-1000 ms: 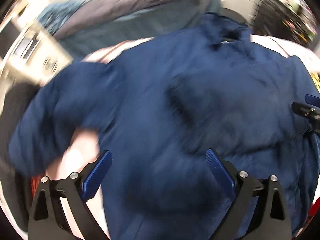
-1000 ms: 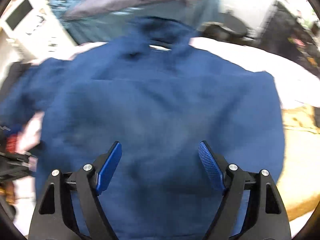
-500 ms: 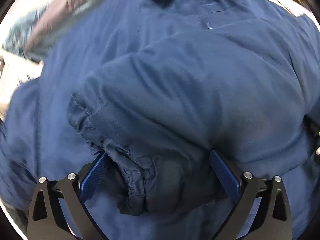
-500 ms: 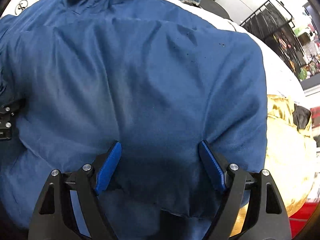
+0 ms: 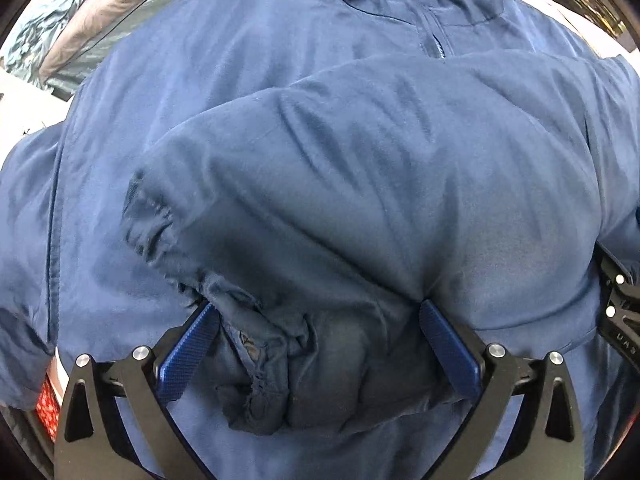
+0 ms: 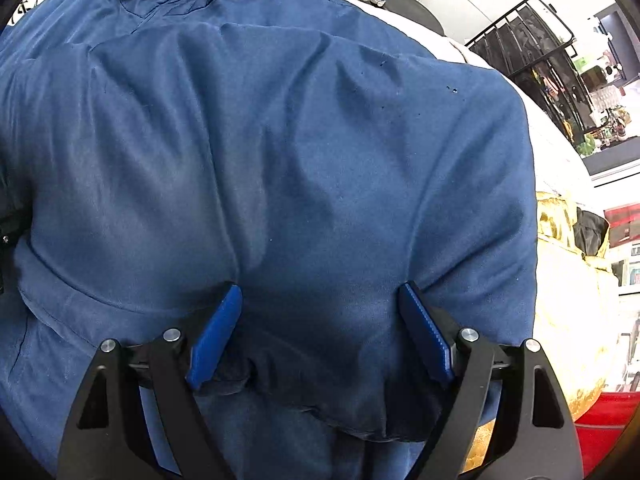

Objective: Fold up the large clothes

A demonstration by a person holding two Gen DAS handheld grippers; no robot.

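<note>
Both grippers dropped onto jacket (image 5: 360, 160); left gripper (image 5: 316, 320) and right gripper (image 6: 320, 300) released, sleeve folded across, my remaining folds pending.

Both wrist cameras look down from very close at the same blue jacket (image 5: 360, 160) (image 6: 280, 160).

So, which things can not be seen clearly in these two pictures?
- Surface under the blue jacket: hidden by the jacket, both views.
- Left gripper fingertips: sunk into cloth, left wrist view.
- Right gripper fingertips: same, right wrist view.
- Jacket hood: cut off by the top edge, both views.
- Black rack contents: too small.
</note>
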